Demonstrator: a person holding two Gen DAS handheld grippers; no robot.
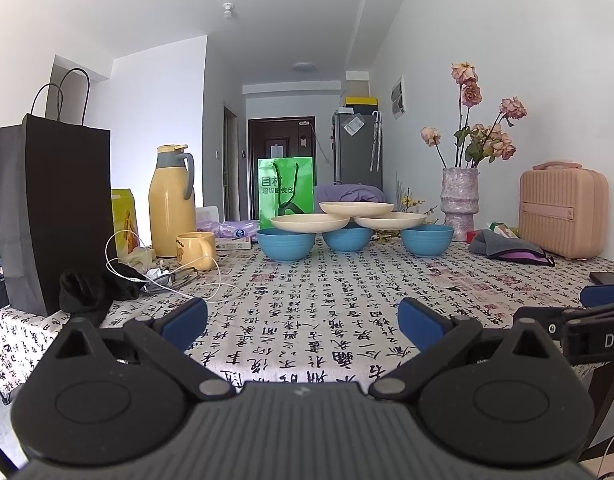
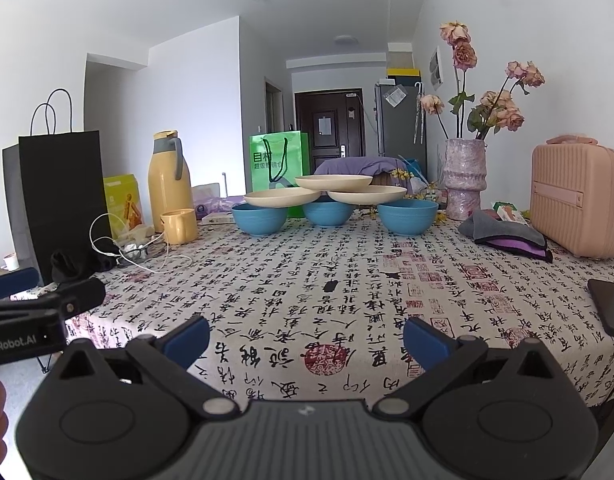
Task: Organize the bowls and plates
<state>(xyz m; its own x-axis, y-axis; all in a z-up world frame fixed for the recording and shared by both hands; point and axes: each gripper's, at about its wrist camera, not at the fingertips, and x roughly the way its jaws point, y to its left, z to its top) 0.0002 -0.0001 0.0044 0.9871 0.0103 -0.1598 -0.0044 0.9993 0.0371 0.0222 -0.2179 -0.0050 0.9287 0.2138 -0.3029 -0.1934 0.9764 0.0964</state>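
In the left wrist view, the left gripper [image 1: 303, 322] hovers low over the near part of the calligraphy-printed tablecloth [image 1: 307, 292], its blue-padded fingers [image 1: 185, 321] spread wide with nothing between them. Well beyond it, left of the mottled pink ceramic vase [image 1: 459, 202], three glossy blue round bowls [image 1: 286, 244] stand in a row. Three shallow cream round plates [image 1: 310, 223] sit on them in a pyramid: two rest on the bowl rims, bridging the gaps, and the third lies across those two. Farther left of the vase stand a yellow thermos jug [image 1: 171, 200] and a yellow mug [image 1: 196, 250].

In the right wrist view, the right gripper [image 2: 306, 338] likewise hangs above the near cloth, blue pads [image 2: 426, 342] wide apart and empty. The same bowls [image 2: 407, 216] and stacked plates [image 2: 333, 182] stand left of the vase [image 2: 465, 178], all upright and smooth. The left gripper shows at the left edge. Right of the vase sits a ribbed pink hard case [image 2: 579, 204].
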